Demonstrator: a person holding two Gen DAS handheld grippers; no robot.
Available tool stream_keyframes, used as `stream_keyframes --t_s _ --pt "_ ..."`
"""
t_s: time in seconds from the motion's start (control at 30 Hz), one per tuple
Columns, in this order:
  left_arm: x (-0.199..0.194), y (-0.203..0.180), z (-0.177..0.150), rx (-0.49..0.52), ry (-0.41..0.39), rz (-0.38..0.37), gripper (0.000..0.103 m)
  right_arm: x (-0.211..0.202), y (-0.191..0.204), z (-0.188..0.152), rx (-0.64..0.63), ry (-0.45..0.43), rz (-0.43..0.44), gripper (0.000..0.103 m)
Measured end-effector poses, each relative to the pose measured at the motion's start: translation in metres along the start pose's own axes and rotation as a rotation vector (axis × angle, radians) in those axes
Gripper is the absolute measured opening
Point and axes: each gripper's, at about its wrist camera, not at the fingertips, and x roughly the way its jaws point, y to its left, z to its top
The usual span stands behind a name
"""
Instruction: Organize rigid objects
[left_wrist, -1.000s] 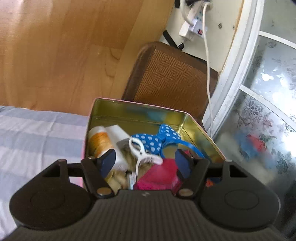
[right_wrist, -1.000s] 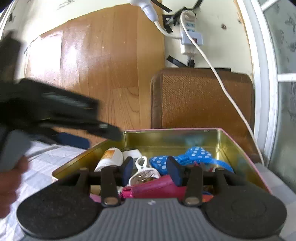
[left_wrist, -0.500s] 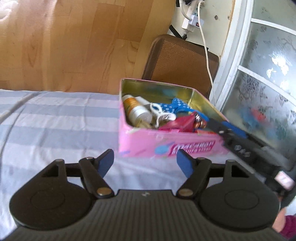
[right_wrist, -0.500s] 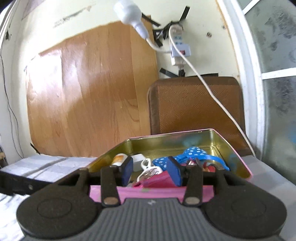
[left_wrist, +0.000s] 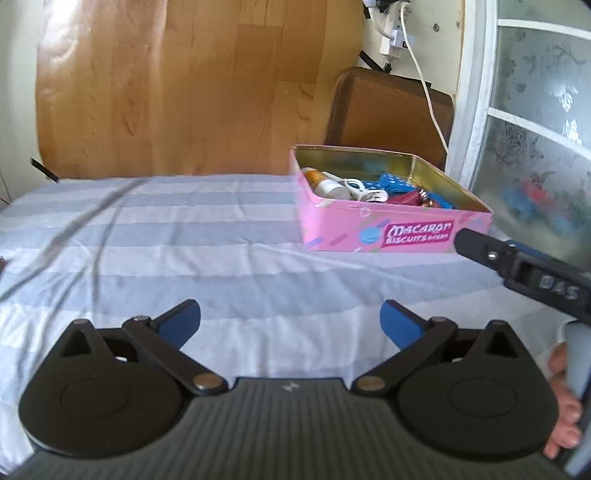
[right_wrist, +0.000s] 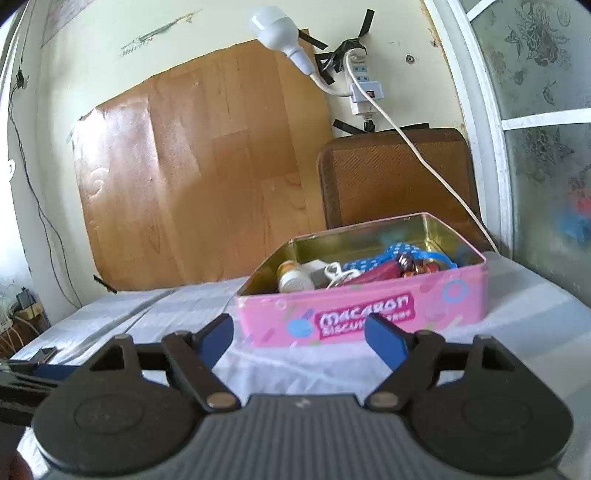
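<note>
the pink tin (left_wrist: 376, 230) sits open on the striped bed sheet (left_wrist: 184, 240), at the right centre of the left wrist view and, in the right wrist view, just past the tool tips at centre right (right_wrist: 369, 306). its front wall reads "macaron biscuits". inside lie a small bottle with an orange label (left_wrist: 323, 182), a white clip (left_wrist: 360, 188), a blue polka-dot bow (left_wrist: 388, 181), something magenta (left_wrist: 402, 197) and a few small shiny pieces that are too blurred to make out.

the left tool (left_wrist: 290, 319) stands released at the lower centre of its own frame, its blue pads spread wide over bare sheet with nothing between them; its jaws have just been opening. the right tool (right_wrist: 299, 338) is also released, its jaws having just been opening too, and only sheet and the near wall of the tin show in the gap, with no contact. the right tool also shows from the side at the right edge of the left wrist view (left_wrist: 517, 264), near the tin's front corner, with a hand (left_wrist: 563, 398) on it at the lower right.

behind the tin a brown woven panel (right_wrist: 391, 177) leans at the wall under a white power strip (right_wrist: 364, 92) with a cord running down. a wood-grain sheet (right_wrist: 207, 166) covers the wall at upper left, and a frosted patterned window (right_wrist: 546, 129) fills the right edge.
</note>
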Motion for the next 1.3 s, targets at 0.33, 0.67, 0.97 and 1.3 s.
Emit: stream_keyframes --t_s 0.33,0.67,0.97,1.3 --pt "-0.022 -0.003 -0.028 0.03 -0.048 0.099 0.103 -0.05 0.024 -0.024 0.028 0.032 -0.046 0.093" --pt "-0.032 -0.018 -0.036 0.034 -0.049 0.15 0.103 -0.079 0.032 -0.043 0.033 0.037 -0.073 0.094" --pt "-0.032 -0.024 -0.039 0.05 -0.066 0.206 0.103 -0.078 0.02 -0.044 0.072 0.037 -0.088 0.095" --pt "-0.031 -0.026 -0.04 0.045 -0.042 0.202 0.103 -0.079 0.025 -0.044 0.054 0.021 -0.097 0.096"
